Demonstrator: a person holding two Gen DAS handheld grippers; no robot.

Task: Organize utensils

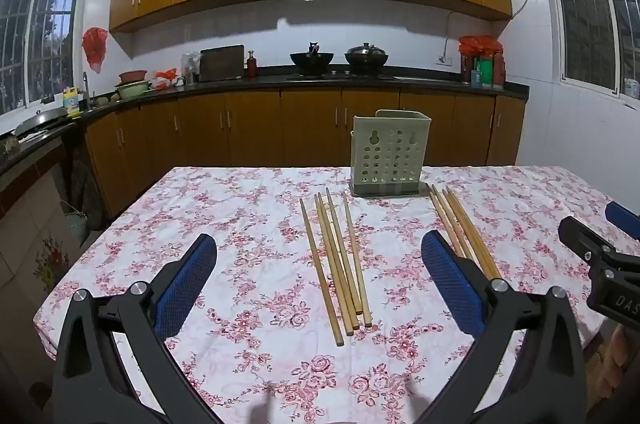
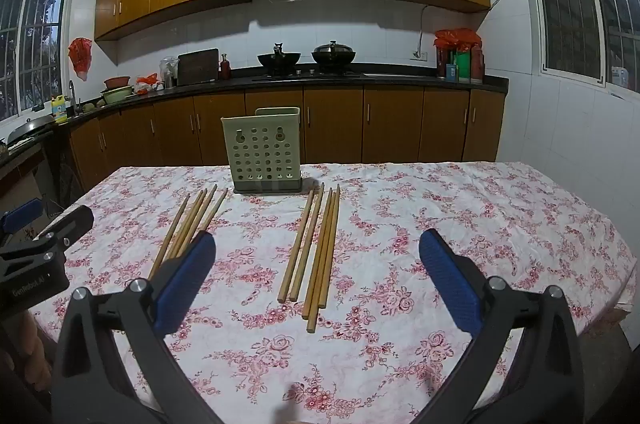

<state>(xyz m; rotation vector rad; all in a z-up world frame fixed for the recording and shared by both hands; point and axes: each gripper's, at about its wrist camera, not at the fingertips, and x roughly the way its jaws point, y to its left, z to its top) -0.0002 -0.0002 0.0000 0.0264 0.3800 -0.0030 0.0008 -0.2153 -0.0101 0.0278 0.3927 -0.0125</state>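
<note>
Two bundles of wooden chopsticks lie on the floral tablecloth. The left bundle (image 1: 338, 260) (image 2: 188, 224) lies between the fingers of my left gripper (image 1: 320, 256), which hovers open above the cloth. The right bundle (image 1: 464, 228) (image 2: 316, 248) lies between the fingers of my right gripper (image 2: 318, 252), also open and holding nothing. A pale green perforated utensil holder (image 1: 390, 151) (image 2: 262, 149) stands upright at the far side of the table, behind both bundles. Each gripper shows at the edge of the other's view: right gripper (image 1: 600, 244), left gripper (image 2: 44, 228).
The table (image 1: 248, 336) is covered by a white cloth with pink flowers; its near and side edges drop off. Behind it run kitchen cabinets and a dark counter (image 1: 360, 77) with woks and bottles. Windows sit on both side walls.
</note>
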